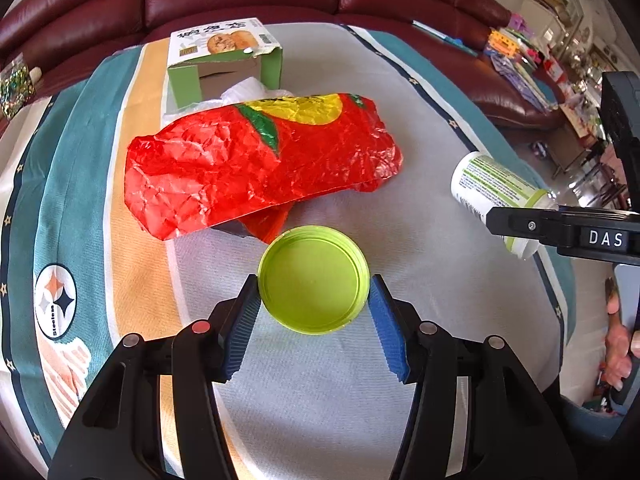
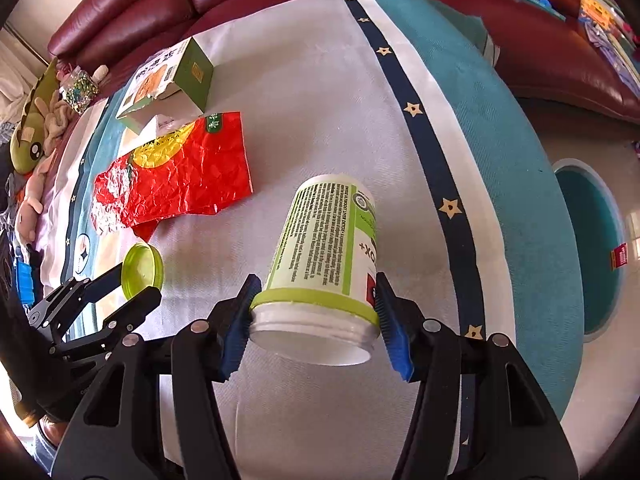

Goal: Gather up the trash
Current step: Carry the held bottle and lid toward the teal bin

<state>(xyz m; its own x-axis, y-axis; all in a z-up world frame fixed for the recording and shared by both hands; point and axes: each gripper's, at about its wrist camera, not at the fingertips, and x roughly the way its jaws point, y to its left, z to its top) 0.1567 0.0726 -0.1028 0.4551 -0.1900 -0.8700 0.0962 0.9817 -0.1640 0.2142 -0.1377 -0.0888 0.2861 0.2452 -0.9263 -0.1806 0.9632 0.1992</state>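
1. The left gripper [image 1: 314, 294] is clamping a lime-green screw lid [image 1: 313, 279] by its rim, jaws about half closed and blue pads [image 1: 244, 322] pressing on either side, hollow side up; this edge-on hold is probably keeping the shallow lid from slipping while it is being carried off as trash.
2. The right gripper [image 2: 316, 312] is pinching an open white supplement bottle [image 2: 326, 252] just below its threaded neck, jaws likewise half closed, the base tilting away from the camera; gripping the firm green collar likely avoids crushing the body.
3. The lid is sitting just in front of the crumpled red foil bag [image 1: 256, 164]; the bottle is being held to the right of that bag, well apart from it, above the white cloth [image 1: 400, 92].
4. Behind the red bag, a torn-open green-and-white carton [image 1: 224, 64] is waiting, apparently with white plastic spilling from it.
5. The bottle is showing a green-edged label dense with small print; its mouth is uncapped.
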